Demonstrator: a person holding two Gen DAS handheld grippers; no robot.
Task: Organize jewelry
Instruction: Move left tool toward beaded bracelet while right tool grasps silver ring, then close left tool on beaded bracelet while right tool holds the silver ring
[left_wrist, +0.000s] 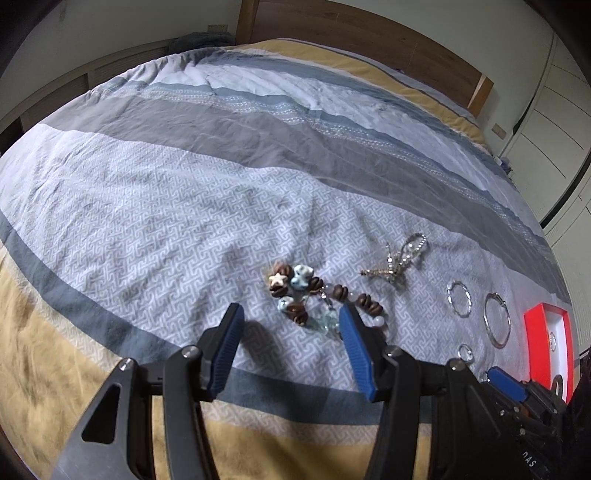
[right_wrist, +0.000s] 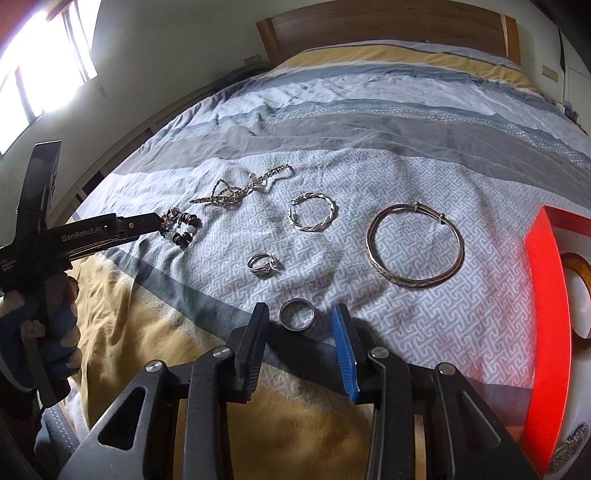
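Left gripper (left_wrist: 291, 321) is hovering with jaws apart over the beaded bracelet (left_wrist: 314, 295) lying on the bed (left_wrist: 147, 206), gripping nothing. Rightward, a chain (right_wrist: 240, 188), twisted bangle (right_wrist: 312, 214), stone ring (right_wrist: 263, 264) and wide bangle (right_wrist: 415, 245) are lying near the foot edge. Right gripper (right_wrist: 301, 323) is standing apart around the band ring (right_wrist: 297, 314). The red box (right_wrist: 546, 295) is sitting rightmost.

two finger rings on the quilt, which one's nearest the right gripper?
The plain band ring, lying just past the open right gripper. The ornate ring sits farther out.
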